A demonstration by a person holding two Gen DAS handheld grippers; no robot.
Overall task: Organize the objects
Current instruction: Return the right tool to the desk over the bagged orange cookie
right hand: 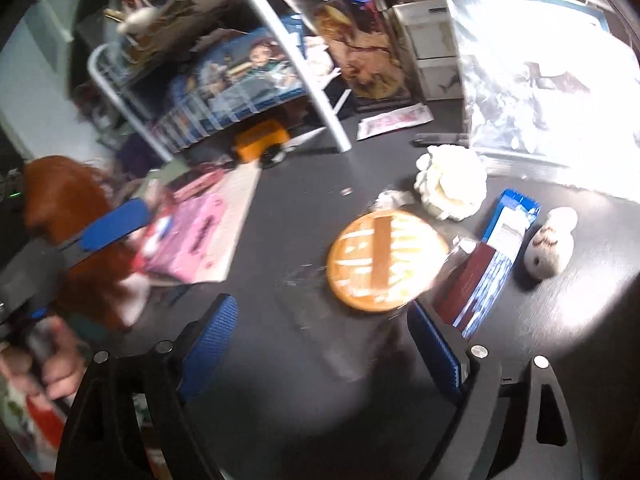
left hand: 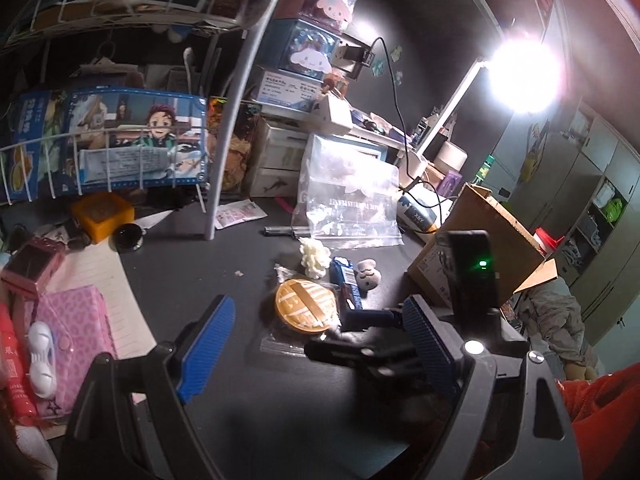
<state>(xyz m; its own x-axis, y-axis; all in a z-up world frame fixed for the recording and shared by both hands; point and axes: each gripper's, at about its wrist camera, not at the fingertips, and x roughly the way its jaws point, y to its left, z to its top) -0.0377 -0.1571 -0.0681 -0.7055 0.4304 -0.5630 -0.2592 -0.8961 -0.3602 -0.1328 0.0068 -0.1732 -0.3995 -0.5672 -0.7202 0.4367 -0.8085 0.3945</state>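
Over a dark desk (left hand: pixel 200 264), the left gripper (left hand: pixel 316 344) and the right gripper (right hand: pixel 320 344) both have their blue-padded fingers spread wide, holding nothing. A round orange-and-cream disc in clear plastic wrap (right hand: pixel 386 260) lies flat just ahead of the right gripper. Beside it lie a blue snack packet (right hand: pixel 498 256), a cream ruffled flower-shaped ornament (right hand: pixel 450 186), and a small grey pebble-like figurine (right hand: pixel 550 242).
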